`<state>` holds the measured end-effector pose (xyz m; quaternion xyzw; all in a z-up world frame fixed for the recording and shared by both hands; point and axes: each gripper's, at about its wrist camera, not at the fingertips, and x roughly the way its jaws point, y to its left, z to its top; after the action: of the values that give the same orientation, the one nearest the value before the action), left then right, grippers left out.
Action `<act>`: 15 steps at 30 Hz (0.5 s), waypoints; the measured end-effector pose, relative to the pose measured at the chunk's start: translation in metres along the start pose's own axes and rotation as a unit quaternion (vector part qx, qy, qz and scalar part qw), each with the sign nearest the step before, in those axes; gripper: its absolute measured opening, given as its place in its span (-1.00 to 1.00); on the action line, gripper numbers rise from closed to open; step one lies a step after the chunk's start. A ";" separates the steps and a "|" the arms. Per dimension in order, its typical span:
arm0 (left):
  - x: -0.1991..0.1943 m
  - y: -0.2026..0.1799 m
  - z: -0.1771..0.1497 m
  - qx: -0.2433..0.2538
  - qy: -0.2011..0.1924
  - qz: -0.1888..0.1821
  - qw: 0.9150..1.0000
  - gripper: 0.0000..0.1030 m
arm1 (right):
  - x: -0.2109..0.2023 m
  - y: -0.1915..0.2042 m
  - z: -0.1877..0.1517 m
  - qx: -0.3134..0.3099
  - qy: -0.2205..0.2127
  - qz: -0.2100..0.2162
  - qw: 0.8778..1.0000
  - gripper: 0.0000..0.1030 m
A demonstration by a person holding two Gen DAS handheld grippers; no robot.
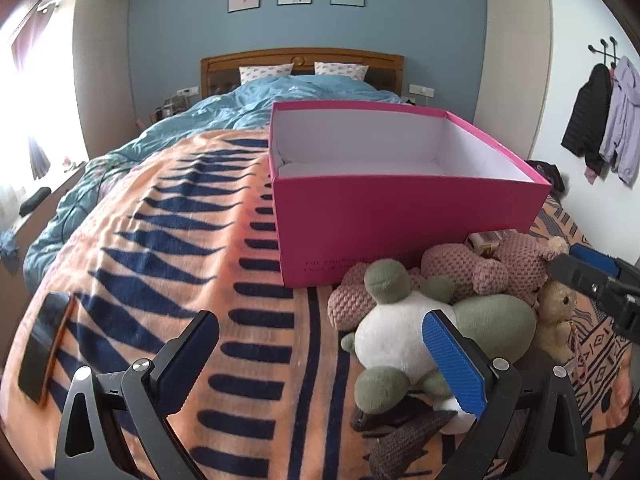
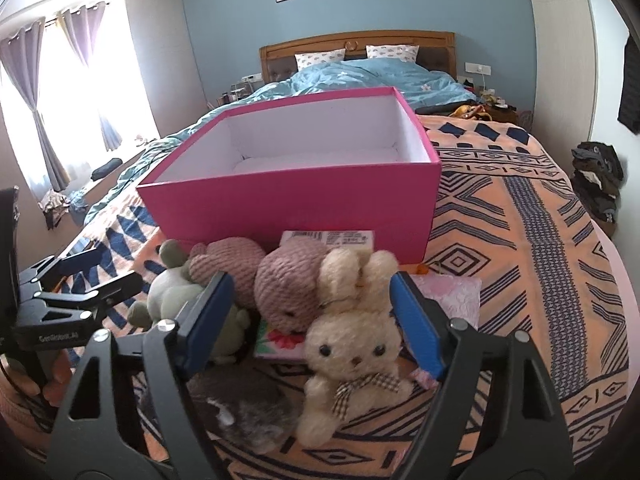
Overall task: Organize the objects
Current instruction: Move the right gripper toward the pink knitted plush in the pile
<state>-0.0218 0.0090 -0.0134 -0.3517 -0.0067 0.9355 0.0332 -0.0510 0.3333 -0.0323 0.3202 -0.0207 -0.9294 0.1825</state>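
I have the right gripper [image 2: 310,316] spread around the cream plush bunny [image 2: 352,344], pads not touching it. My left gripper [image 1: 320,354] hangs spread over the blanket [image 1: 160,240]. The toys lie before the empty pink box [image 2: 288,208].

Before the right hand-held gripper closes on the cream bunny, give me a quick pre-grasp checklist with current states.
1. Cream bunny between the right hand-held gripper's pads: ok.
2. Pads pressing on the bunny: not ok, gaps on both sides.
3. Pink box open and empty: ok.
4. Bunny free of neighbours: not ok, pink knitted toy leans against it.
5. Left hand-held gripper open, holding nothing: ok.
6. Bunny's underside free: cannot tell.
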 end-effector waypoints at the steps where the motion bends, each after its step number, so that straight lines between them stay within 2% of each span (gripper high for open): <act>1: 0.000 0.001 0.003 0.002 -0.001 0.001 1.000 1.00 | 0.000 -0.001 0.002 0.000 -0.002 0.001 1.000 0.58; 5: 0.004 0.003 0.016 0.012 -0.007 -0.009 1.000 1.00 | -0.004 -0.010 0.016 -0.001 -0.023 -0.005 1.000 0.58; 10: 0.019 0.007 0.031 0.023 -0.006 -0.023 0.999 1.00 | 0.007 -0.046 0.043 0.035 -0.033 -0.008 0.999 0.58; 15: 0.037 0.021 0.039 0.005 0.013 -0.052 0.999 1.00 | 0.036 -0.068 0.060 0.044 -0.010 0.022 0.999 0.58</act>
<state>-0.0768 -0.0086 -0.0090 -0.3626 -0.0200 0.9280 0.0833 -0.1354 0.3792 -0.0166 0.3182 -0.0702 -0.9265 0.1884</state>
